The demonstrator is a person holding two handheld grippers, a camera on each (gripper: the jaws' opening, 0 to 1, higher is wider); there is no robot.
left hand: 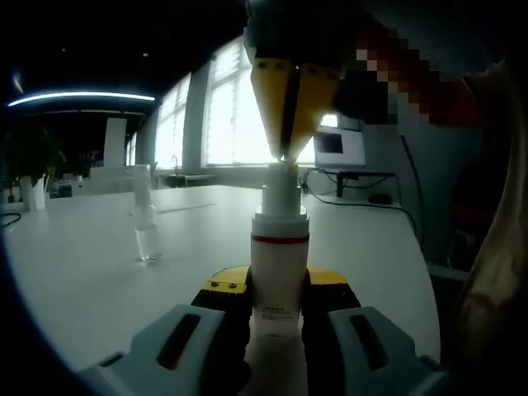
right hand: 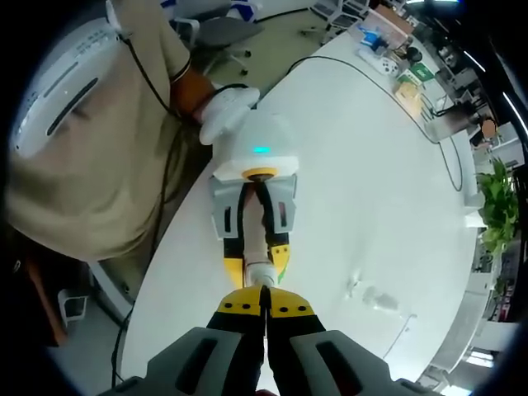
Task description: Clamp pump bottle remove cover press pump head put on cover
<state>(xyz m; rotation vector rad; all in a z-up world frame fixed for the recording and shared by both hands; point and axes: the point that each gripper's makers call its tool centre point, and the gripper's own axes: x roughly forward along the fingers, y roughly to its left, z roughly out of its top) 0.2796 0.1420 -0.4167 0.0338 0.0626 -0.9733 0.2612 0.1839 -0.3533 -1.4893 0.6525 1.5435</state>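
Between left tongs (left hand: 276, 318), pump bottle (left hand: 279, 272) upright; right tongs (left hand: 289, 153) press pump head (left hand: 280, 177)

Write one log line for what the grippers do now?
left gripper: shut on white plastic pump bottle | right gripper: shut, tips on pump head | clear cover: on table

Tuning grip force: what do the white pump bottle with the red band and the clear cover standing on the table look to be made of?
White pump bottle with the red band: opaque, smooth, slightly glossy, likely plastic. Clear cover: see-through with bright highlights, probably thin clear plastic, though glass can't be excluded. White table: smooth and glossy, reflecting window light; likely laminate.
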